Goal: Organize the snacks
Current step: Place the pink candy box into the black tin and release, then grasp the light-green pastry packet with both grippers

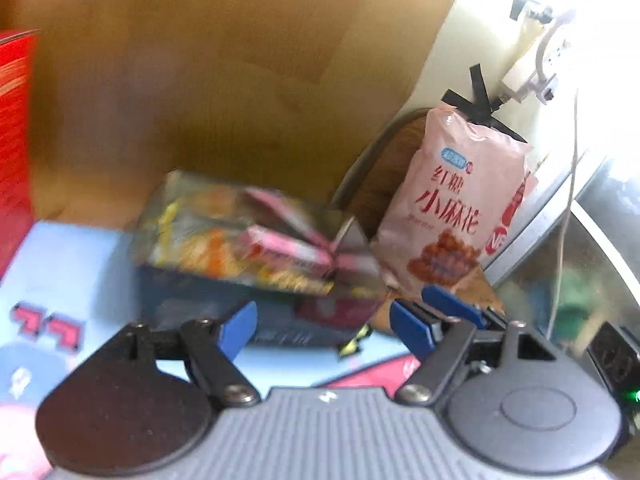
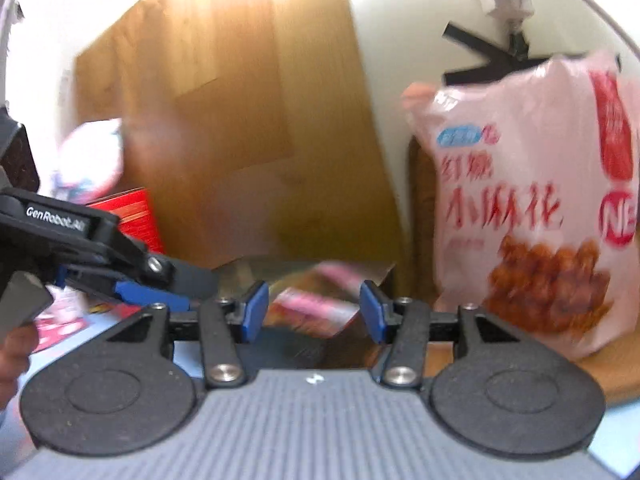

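A clear bag of mixed small snacks point(image 1: 248, 232) lies on a dark blue box point(image 1: 224, 304), just ahead of my open left gripper point(image 1: 324, 324). A tall pink snack bag point(image 1: 448, 200) stands upright to the right on a round wooden board point(image 1: 384, 176). In the right wrist view my right gripper point(image 2: 314, 312) is open, with the blurred mixed snack bag point(image 2: 316, 304) between and just beyond its blue pads. The pink bag point(image 2: 532, 208) stands close on the right. My left gripper point(image 2: 136, 280) reaches in from the left.
A red box point(image 1: 14, 140) stands at the far left, also in the right wrist view point(image 2: 136, 216). A light blue printed mat point(image 1: 60, 272) covers the surface. A wooden panel point(image 1: 220, 80) and a cream wall point(image 2: 420, 60) stand behind. A white round package point(image 2: 92, 160) is at left.
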The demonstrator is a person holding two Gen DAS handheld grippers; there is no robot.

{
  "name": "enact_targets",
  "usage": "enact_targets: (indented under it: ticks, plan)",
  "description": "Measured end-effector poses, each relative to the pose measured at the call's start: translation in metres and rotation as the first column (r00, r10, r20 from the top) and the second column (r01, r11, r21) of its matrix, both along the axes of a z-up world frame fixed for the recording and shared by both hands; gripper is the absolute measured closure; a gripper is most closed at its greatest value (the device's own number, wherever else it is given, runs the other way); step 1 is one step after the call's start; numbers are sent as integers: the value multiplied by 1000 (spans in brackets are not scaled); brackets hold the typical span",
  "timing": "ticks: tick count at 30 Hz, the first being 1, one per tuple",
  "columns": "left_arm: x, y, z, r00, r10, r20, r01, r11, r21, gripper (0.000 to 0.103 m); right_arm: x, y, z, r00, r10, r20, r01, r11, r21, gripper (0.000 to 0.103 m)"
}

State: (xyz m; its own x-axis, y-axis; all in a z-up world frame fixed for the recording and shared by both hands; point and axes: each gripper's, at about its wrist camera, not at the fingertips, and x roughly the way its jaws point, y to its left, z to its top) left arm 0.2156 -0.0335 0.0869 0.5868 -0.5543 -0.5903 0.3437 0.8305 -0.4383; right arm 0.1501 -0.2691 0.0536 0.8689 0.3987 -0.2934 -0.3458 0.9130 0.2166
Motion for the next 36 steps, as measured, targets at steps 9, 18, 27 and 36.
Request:
enact_targets:
  ticks: [9, 18, 27, 36]
  plan:
    - [-63, 111, -52, 976, 148, -163, -159, 986, -57, 24, -37, 43, -39, 948, 179, -265, -200, 978, -56, 50]
    - [-88, 150, -80, 952, 194, -235, -239, 954, -182, 25, -44, 100, -29, 887, 325, -327, -329, 943, 44, 51]
    - [-84, 141, -101, 956, 118, -268, -180, 958, -222, 60, -19, 127, -48, 747, 411, -523, -365, 911, 193, 79]
    - [-98, 152, -96, 961, 150, -233, -204, 951, -231, 61, -26, 143, -39, 807, 403, -432, -367, 915, 168, 82]
